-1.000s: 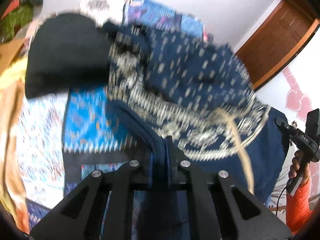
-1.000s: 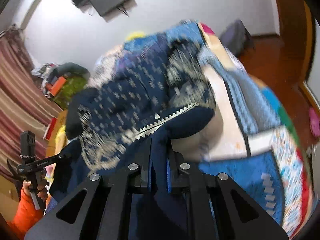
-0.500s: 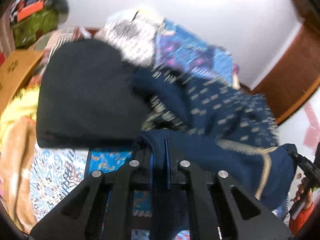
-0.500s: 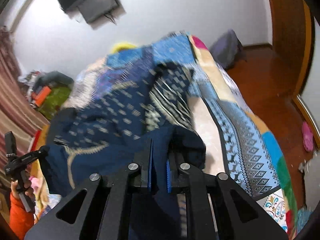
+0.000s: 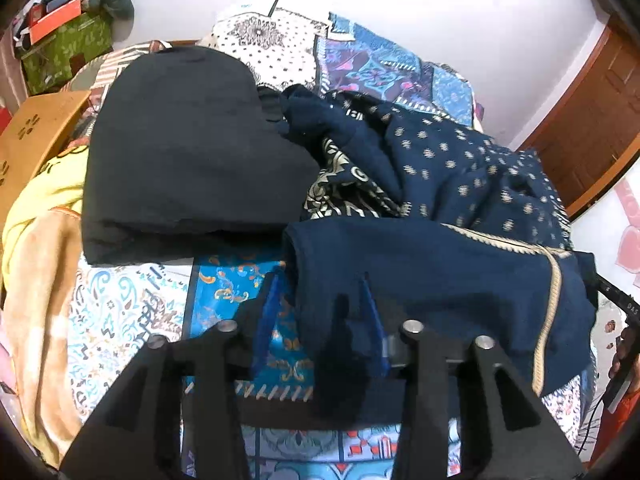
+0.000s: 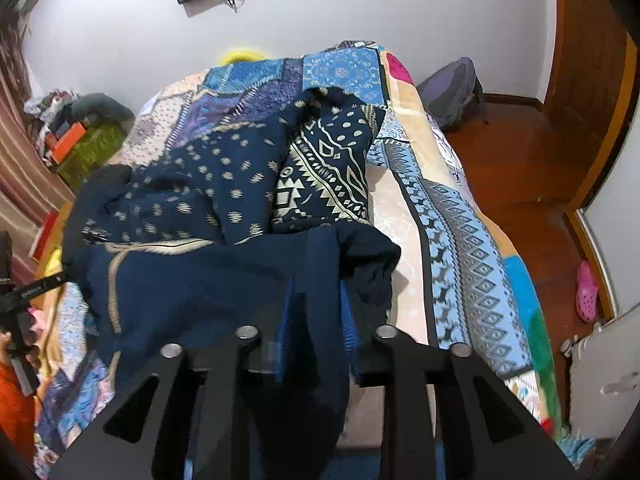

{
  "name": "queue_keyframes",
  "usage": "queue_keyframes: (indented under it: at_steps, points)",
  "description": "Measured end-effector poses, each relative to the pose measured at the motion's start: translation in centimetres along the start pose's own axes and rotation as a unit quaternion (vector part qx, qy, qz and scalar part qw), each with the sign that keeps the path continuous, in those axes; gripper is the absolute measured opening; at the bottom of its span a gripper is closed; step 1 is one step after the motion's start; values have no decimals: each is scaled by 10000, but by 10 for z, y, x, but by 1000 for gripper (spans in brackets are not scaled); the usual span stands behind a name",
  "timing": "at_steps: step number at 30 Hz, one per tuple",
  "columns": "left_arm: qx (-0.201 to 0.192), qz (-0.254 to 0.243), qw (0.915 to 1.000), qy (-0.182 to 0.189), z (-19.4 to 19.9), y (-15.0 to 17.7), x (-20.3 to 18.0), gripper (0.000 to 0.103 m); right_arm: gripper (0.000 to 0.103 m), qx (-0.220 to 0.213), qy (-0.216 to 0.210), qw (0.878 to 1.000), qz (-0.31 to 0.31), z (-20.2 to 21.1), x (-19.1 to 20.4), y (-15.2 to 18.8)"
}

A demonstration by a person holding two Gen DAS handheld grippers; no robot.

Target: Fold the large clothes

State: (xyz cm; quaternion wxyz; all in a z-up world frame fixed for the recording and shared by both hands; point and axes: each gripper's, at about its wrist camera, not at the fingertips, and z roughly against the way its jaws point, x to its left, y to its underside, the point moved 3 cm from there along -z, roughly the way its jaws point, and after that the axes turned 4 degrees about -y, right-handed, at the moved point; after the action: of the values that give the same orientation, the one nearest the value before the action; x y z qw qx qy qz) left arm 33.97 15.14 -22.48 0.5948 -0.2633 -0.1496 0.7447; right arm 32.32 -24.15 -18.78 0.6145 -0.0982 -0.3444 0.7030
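Note:
A large navy garment with gold print and gold trim (image 5: 440, 264) lies bunched on the patterned bed, folded over toward me. It also shows in the right wrist view (image 6: 192, 264). My left gripper (image 5: 320, 312) is open, its blue pads spread, with the garment's near corner lying loose between them. My right gripper (image 6: 316, 320) is open too, with a navy fold hanging between its fingers.
A folded black garment (image 5: 188, 160) lies on the bed left of the navy one. Patchwork blue bedspread (image 6: 460, 232) covers the bed. A cardboard box (image 5: 36, 136) and green box (image 5: 60, 52) stand at left. Wooden floor (image 6: 532, 168), a grey bag (image 6: 452, 92) and pink shoe (image 6: 586, 296) at right.
Both grippers carried the garment's edge forward over itself and lowered it, then opened. The fabric now rests slack between the spread fingers.

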Motion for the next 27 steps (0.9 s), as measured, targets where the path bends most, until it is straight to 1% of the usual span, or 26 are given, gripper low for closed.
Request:
queue_keyframes:
  at_steps: [1,2,3,5,8,11,14,18,22,24,27]
  points:
    - [1,-16,10000,26,3,2,0,49,40,-28,-24,10000,-41,6,-1,2]
    - [30,-41,10000,44,4,5,-1,52,49,-57,-19,9999,-85,11,-2,4]
    - [68,-67,9999,43,4,7,-1,53,50,-100,-14,9999,-127,19,-3,8]
    - [223,-143,9996,-17,4,19,-1,54,50,-133,-25,9998,-171,24,-3,12]
    - [562,-181,9982,-49,-11,32,-2,54,51,-26,-75,9996,-264,30,-6,22]
    - [916,-31,9958,86,-25,49,-1,54,51,123,-140,9989,-435,26,-9,35]
    - [1118,118,9932,299,-38,59,-5,54,51,367,-238,9970,-637,17,-12,49]
    - [1116,227,9928,382,-51,60,-10,54,51,631,-348,9934,-892,0,-15,64]
    - [1179,688,9874,796,-62,54,-7,54,52,530,-423,9932,-949,-3,-12,64]
    - [1184,925,9840,955,-65,54,-4,55,53,462,-583,9914,-1076,-5,-12,63]
    - [1090,875,9851,1003,-63,59,-3,55,55,348,-738,9903,-1126,-7,-7,64]
